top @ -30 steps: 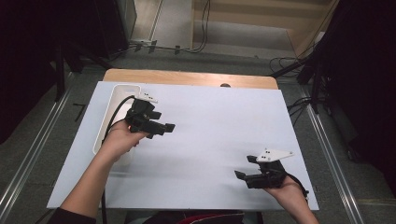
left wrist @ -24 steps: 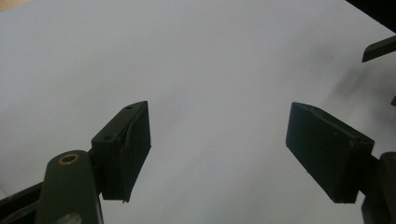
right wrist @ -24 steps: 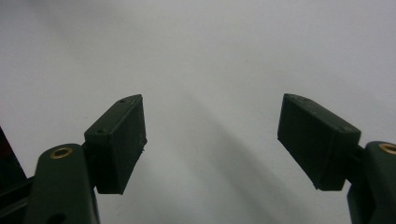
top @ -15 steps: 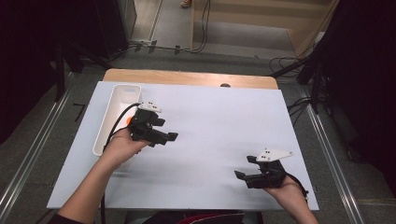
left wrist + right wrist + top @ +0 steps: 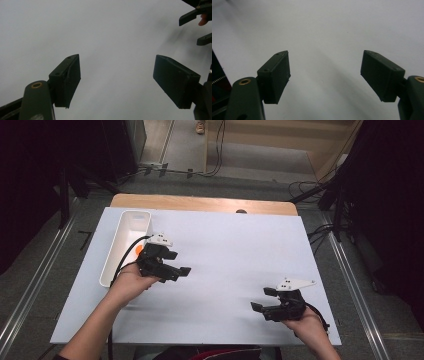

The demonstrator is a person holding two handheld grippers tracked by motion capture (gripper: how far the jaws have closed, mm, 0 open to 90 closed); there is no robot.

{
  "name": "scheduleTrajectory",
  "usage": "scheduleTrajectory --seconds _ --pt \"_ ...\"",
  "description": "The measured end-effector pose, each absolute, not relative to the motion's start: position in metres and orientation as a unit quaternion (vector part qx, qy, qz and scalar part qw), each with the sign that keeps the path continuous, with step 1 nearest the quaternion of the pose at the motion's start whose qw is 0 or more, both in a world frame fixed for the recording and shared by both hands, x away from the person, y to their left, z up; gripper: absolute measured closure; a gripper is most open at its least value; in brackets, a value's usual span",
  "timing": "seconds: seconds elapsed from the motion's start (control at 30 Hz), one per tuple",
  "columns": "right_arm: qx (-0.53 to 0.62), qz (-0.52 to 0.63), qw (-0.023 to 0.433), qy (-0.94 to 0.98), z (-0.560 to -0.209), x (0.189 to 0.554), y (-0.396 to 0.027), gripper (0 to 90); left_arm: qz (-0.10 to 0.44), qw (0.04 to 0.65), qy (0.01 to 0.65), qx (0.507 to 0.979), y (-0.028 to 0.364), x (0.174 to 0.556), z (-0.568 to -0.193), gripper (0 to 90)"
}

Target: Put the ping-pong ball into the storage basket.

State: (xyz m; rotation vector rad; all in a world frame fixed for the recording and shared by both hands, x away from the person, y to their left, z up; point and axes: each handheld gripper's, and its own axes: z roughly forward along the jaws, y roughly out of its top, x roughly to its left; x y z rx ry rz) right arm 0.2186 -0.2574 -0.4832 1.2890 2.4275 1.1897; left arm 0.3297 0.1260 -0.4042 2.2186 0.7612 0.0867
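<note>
My left gripper [image 5: 179,262] hovers over the white table top [image 5: 230,250] just right of a long white tray [image 5: 131,216], its jaws pointing right. They stand open with nothing between them, as the left gripper view [image 5: 116,75] confirms. A small orange thing [image 5: 138,249] lies in the tray beside the gripper's body. My right gripper [image 5: 259,299] rests near the front right of the table, pointing left. It is open and empty [image 5: 324,70], and it also appears far off in the left gripper view [image 5: 197,25].
A strip of bare wooden table [image 5: 200,202] runs along the far edge, with a small dark knob [image 5: 241,211] on it. Cables lie on the floor [image 5: 215,150] beyond, and metal rails [image 5: 350,270] flank both sides of the table.
My left gripper has drifted right and toward the near side, away from the tray. Its jaws keep the same opening. The right gripper has stayed put.
</note>
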Motion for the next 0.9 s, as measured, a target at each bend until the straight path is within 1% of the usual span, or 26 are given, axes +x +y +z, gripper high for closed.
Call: scheduleTrajectory --seconds 0.07,0.67,0.9 --pt "0.434 0.402 0.066 0.803 -0.483 0.219 -0.258 22.1 0.033 0.388 0.299 0.871 0.127 0.328 -0.405 21.7" --pt "0.434 0.392 0.067 0.808 -0.484 0.219 -0.258 22.1 0.035 0.393 0.286 0.873 0.134 0.312 -0.416 21.7" --pt "0.435 0.392 0.067 0.808 -0.484 0.219 -0.258 22.1 0.023 0.402 0.27 0.875 0.136 0.308 -0.419 21.7"
